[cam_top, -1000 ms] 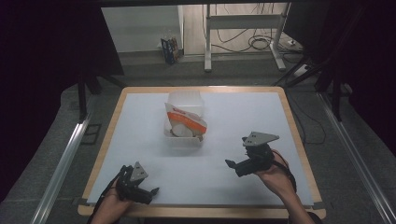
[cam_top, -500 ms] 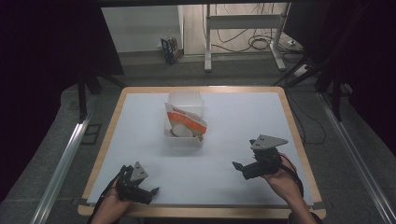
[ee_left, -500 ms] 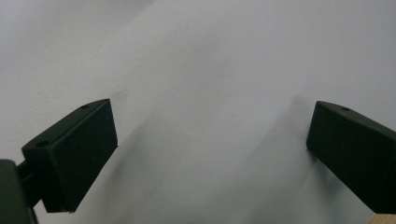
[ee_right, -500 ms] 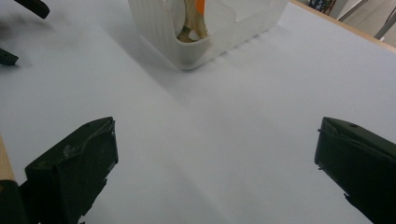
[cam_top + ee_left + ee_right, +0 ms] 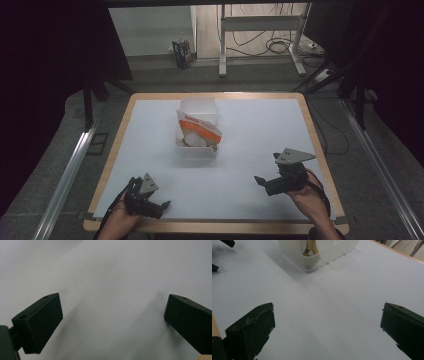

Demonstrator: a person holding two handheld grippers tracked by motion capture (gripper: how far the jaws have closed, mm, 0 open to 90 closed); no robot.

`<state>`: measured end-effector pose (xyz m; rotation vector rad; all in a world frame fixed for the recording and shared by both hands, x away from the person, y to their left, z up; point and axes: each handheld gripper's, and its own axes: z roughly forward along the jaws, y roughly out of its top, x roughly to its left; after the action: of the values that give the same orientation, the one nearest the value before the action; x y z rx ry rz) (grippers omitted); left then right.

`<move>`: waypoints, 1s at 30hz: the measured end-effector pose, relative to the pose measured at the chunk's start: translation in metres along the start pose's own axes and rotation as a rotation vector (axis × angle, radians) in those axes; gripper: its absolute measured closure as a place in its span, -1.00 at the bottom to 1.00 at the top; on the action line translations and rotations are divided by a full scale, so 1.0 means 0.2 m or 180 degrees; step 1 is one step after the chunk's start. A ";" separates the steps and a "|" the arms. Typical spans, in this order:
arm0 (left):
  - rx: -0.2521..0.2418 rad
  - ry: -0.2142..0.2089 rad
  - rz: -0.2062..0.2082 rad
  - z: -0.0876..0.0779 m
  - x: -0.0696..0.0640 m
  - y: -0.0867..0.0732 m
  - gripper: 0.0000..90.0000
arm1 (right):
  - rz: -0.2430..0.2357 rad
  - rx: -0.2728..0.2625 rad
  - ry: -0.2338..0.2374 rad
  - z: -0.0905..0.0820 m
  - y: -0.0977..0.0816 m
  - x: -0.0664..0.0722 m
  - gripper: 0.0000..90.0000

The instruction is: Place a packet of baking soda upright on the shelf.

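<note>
A clear plastic tub (image 5: 197, 132) stands mid-table, long axis running away from the person, holding what looks like an orange-and-white packet (image 5: 199, 131). The white table (image 5: 260, 130) has a wood rim. Left gripper (image 5: 159, 206) and right gripper (image 5: 261, 180) gape wide, empty.

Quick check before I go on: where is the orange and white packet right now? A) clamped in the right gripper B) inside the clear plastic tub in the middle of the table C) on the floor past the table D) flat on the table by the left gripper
B: the high view shows the packet standing in the tub mid-table, while both the left gripper and right gripper sit open and empty near the front edge.
</note>
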<state>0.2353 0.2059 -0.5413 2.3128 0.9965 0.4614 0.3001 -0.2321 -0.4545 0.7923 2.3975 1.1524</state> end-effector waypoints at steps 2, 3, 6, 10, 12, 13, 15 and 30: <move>0.0000 -0.0001 0.0007 0.00 0.00 0.00 -0.96 | 0.0027 0.0002 -0.0016 0.00 -0.02 -0.01 -1.00; 0.0000 -0.0001 0.0006 0.00 0.00 0.00 -0.96 | 0.0031 0.0007 -0.0016 -0.01 -0.02 -0.01 -1.00; 0.0005 -0.0003 0.0013 0.00 0.00 0.00 -0.96 | 0.0064 -0.0002 -0.0051 -0.01 -0.05 -0.02 -1.00; -0.0001 -0.0002 0.0007 0.00 0.00 0.00 -0.96 | 0.0119 -0.0012 -0.0086 -0.03 -0.09 -0.04 -1.00; -0.0001 -0.0003 0.0004 0.00 0.00 0.00 -0.96 | 0.0142 -0.0018 -0.0117 -0.03 -0.11 -0.05 -1.00; -0.0002 -0.0003 0.0004 0.00 0.00 0.00 -0.96 | 0.0147 -0.0028 -0.0124 -0.04 -0.12 -0.05 -1.00; -0.0002 -0.0004 0.0003 0.00 0.00 0.00 -0.96 | 0.0175 -0.0029 -0.0148 -0.05 -0.13 -0.06 -1.00; 0.0000 -0.0008 -0.0001 0.00 0.00 0.00 -0.96 | 0.0290 0.0020 -0.0313 -0.10 -0.22 -0.10 -1.00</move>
<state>0.2357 0.2060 -0.5414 2.3127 0.9956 0.4582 0.2902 -0.2800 -0.4763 0.9466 2.3072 1.1136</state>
